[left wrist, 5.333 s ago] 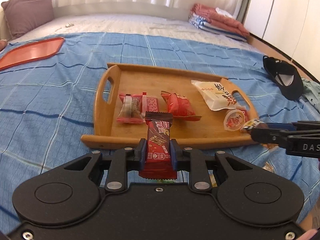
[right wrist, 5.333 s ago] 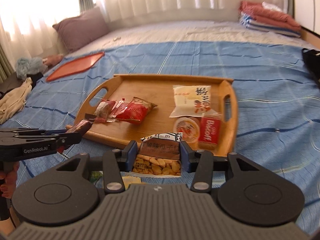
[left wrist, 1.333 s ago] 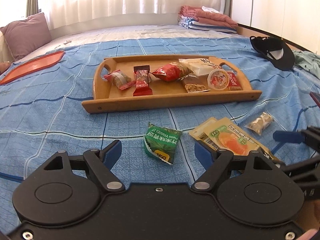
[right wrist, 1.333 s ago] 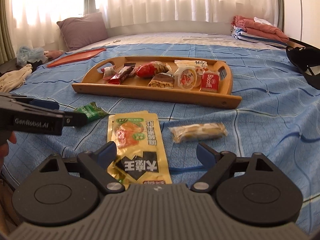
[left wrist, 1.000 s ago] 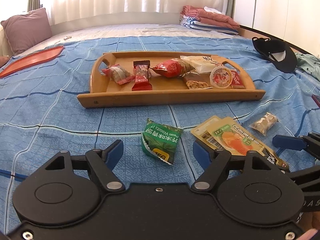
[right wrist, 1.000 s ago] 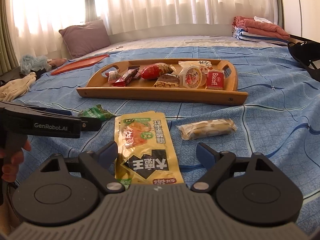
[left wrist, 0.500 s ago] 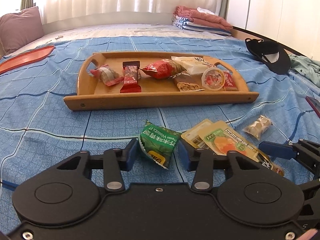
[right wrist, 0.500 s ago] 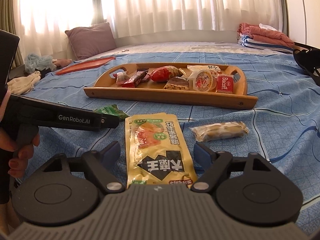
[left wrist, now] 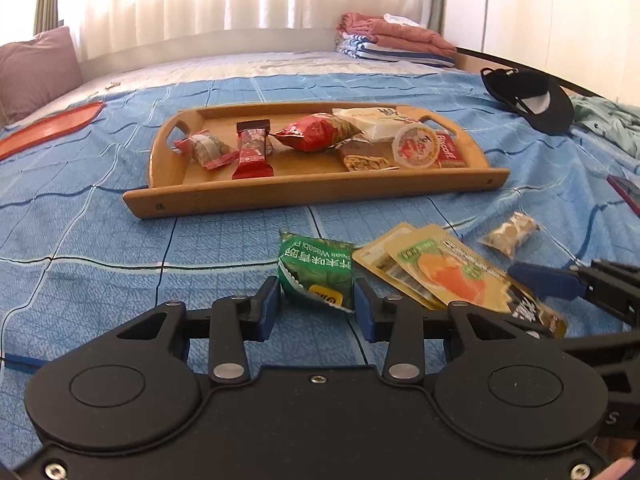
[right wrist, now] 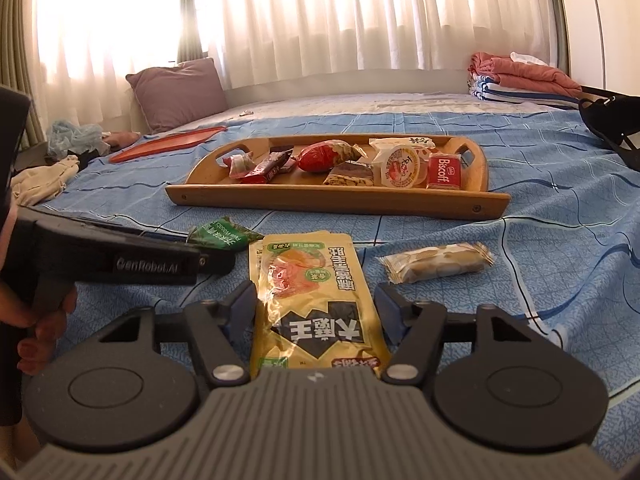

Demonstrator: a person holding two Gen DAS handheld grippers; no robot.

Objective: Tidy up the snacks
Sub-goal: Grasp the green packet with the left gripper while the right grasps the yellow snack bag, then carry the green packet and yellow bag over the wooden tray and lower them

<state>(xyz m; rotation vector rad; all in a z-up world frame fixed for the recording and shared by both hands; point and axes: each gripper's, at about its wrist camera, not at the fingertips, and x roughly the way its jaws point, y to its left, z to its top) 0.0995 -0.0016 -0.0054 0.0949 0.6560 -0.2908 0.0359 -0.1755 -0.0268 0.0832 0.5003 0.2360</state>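
My left tongs (left wrist: 316,304) clamped on green packet (left wrist: 316,272); right tongs (right wrist: 316,312) closing around yellow pouch (right wrist: 312,292), contact unclear. Blue bedspread (left wrist: 100,240); wooden tray (left wrist: 312,196) at 12 o'clock; curtains (right wrist: 360,20) behind.

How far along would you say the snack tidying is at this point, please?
Done: several snacks lie in the wooden tray. In hand: left gripper pinches the green wasabi-pea packet; right gripper, just closing, straddles the yellow pouch. Left: the clear nut bar on the bedspread.

"Biscoff" on red packet (right wrist: 443,176); "GenRobot.AI" on tongs (right wrist: 146,266)
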